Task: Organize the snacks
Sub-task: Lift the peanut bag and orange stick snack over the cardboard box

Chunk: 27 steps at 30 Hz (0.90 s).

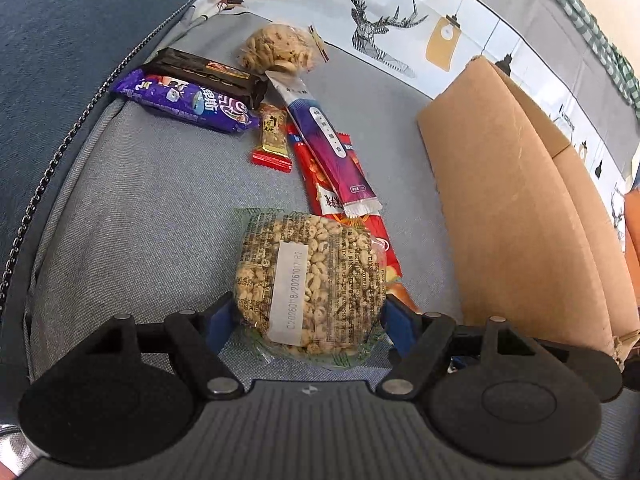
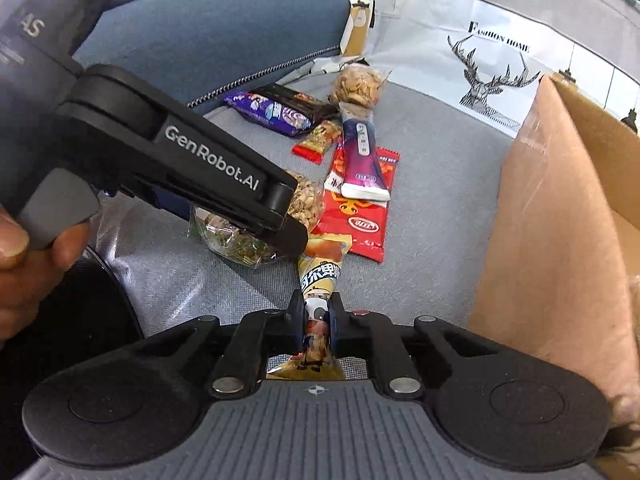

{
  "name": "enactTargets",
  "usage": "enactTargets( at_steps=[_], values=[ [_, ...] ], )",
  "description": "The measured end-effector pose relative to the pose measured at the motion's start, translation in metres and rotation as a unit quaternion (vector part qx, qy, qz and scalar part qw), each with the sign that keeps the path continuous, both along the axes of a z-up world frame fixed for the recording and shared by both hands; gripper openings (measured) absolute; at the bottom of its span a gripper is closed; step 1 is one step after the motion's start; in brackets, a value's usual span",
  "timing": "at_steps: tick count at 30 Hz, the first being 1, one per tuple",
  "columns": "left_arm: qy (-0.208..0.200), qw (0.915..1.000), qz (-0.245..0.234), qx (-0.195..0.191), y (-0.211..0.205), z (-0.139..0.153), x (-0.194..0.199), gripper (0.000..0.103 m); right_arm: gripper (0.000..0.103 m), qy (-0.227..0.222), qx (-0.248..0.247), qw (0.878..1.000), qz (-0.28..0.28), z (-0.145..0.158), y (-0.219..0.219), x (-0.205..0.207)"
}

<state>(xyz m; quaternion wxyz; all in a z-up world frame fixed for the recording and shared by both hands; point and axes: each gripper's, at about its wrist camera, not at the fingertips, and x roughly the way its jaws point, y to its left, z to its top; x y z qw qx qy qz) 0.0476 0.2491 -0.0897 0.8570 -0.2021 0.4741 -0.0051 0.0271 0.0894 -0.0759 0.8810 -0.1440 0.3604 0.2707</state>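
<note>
My left gripper [image 1: 308,320] clamps the puffed-grain cake pack [image 1: 310,280]; only the right view shows my right gripper [image 2: 318,324] pinching the yellow snack packet [image 2: 320,280]

My left claw [image 1: 310,330] grips a round puffed-grain cake in clear printed wrap [image 1: 310,280]; a tall brown cardboard box [image 1: 516,208] stands to its right.

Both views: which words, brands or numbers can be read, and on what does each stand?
"FASHION HOME": cloth with the deer drawing.
"GenRobot.AI": left gripper, on its arm.
"C20260118/20261017 R2", roughly: white sticker on the puffed grain cake.
Chinese characters on the purple packet and the red packet: not readable for me.
</note>
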Motion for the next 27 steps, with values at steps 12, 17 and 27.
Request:
enactTargets(
  at_steps=[12,17,27],
  values=[
    [-0.023,0.9995,0.017,-0.015,0.005,0.008,-0.009,0.080,0.012,-0.033,0.020,0.999,-0.015,0.027,-0.014,-0.012],
    [-0.041,0.9988,0.021,-0.014,0.006,0.012,-0.013,0.080,0.012,-0.041,0.019,0.999,-0.015,0.031,-0.018,-0.014],
    [-0.088,0.9943,0.040,-0.046,0.017,0.023,-0.026,0.080,0.012,-0.098,0.094,0.991,-0.016,0.120,-0.063,-0.015]
  ],
)
